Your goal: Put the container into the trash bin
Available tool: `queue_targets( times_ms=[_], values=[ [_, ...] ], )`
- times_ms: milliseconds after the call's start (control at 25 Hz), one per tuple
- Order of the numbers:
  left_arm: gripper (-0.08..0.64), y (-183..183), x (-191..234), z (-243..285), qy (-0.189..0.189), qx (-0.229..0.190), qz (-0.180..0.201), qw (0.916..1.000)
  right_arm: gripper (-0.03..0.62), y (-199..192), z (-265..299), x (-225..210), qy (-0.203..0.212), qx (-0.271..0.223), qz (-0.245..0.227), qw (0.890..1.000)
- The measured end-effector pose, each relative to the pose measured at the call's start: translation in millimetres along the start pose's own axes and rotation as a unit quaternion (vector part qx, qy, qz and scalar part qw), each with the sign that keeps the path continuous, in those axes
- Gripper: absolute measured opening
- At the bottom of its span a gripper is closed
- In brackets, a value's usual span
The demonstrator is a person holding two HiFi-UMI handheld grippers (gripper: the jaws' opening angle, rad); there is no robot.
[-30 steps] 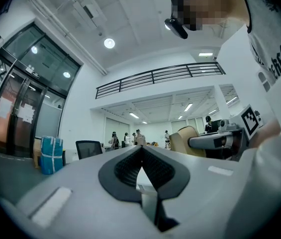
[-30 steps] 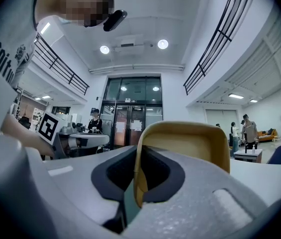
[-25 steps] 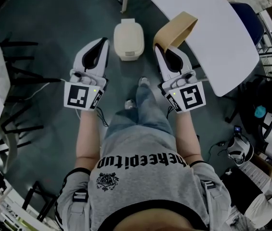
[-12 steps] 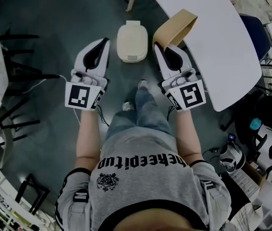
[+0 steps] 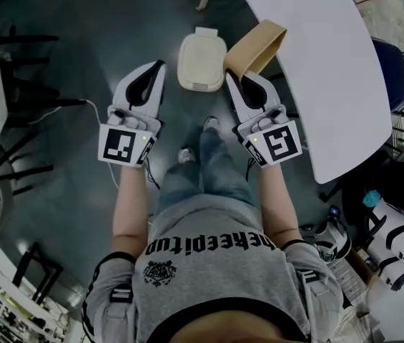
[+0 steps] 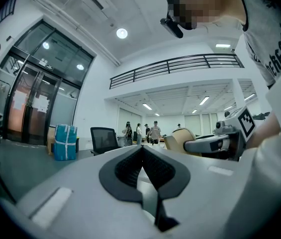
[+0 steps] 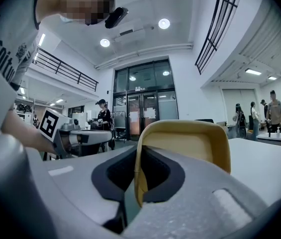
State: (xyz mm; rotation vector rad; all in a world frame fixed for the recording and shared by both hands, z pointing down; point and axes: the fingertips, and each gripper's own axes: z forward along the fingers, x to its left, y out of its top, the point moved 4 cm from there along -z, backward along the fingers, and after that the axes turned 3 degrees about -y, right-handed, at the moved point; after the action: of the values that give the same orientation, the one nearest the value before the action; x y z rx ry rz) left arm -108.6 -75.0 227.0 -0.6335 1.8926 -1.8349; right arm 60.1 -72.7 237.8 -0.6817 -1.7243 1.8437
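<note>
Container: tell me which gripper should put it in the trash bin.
Right. The right gripper is shut on the container rim, holding it just beside the bin. The left gripper is shut and empty.

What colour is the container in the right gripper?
Tan. The container shows best in the right gripper view.

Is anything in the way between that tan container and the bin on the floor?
Nothing visible does. The right claw holds the tan container just beside the trash bin; only open space separates them. The bin looks closed on top, though.
</note>
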Motion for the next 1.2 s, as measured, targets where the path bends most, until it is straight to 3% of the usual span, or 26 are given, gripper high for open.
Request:
queue_targets(
  times_ms=[600, 1200],
  values=[
    [0.015, -58.9, 22.8, 25.1, 0.028, 0.023, -0.035, 0.9987, 0.005, -72.8, 42.6, -26.9, 0.041, 0.068, 0.037, 0.996],
    [0.015, -136.5, 23.2, 43.7, 0.021, 0.074, -0.057, 0.9954, 0.005, -147.0, 60.4, -57.4, 0.048, 0.107, 0.059, 0.991]
  ],
)
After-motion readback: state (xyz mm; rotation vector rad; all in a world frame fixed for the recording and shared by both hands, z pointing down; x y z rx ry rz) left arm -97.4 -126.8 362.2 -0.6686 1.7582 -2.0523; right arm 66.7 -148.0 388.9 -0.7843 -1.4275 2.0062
